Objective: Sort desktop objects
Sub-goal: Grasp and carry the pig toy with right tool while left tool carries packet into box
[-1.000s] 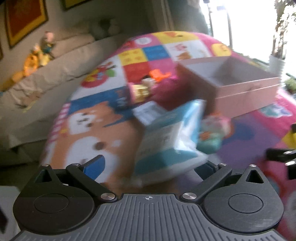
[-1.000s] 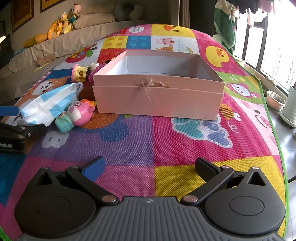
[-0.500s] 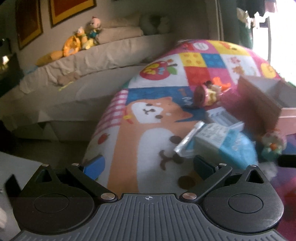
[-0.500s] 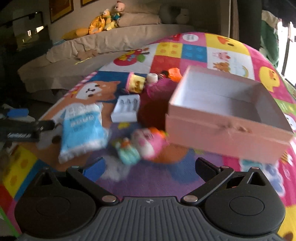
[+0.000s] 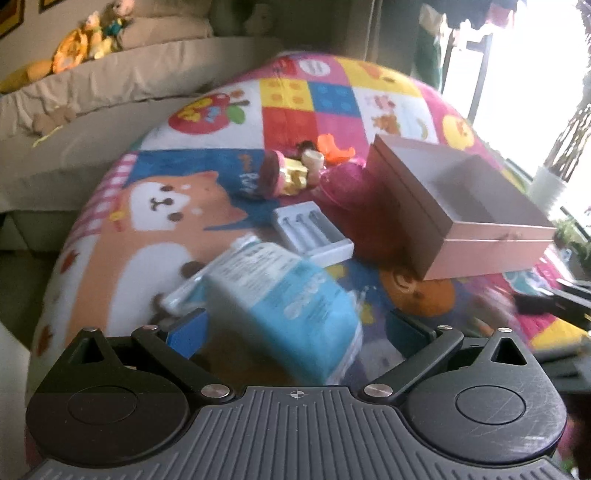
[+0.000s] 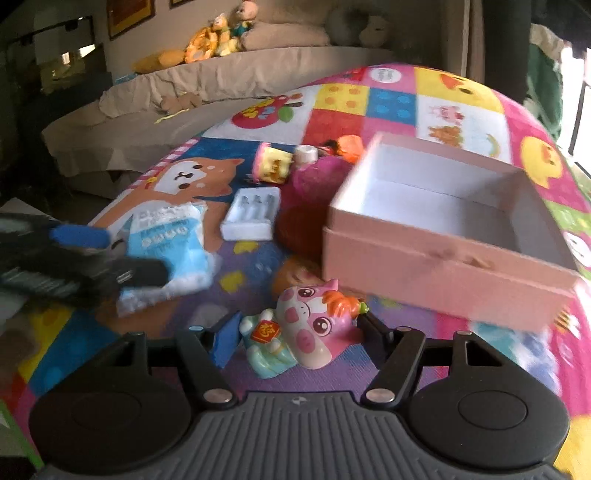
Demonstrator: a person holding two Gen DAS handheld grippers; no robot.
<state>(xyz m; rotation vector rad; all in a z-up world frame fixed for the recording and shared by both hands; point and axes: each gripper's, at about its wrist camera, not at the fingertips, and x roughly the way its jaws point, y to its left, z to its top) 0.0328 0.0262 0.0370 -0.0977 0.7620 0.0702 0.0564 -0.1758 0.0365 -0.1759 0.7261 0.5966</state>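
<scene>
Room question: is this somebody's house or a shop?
Probably a home living room. There is a bright cartoon play mat on the floor, a covered sofa with stuffed toys on top, and framed pictures on the wall.

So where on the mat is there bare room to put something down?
The pink box is empty inside. The dog picture left of the white tray is bare mat, as are the squares behind the box. It is crowded between tray and box, and around the tissue pack and pig toy.
</scene>
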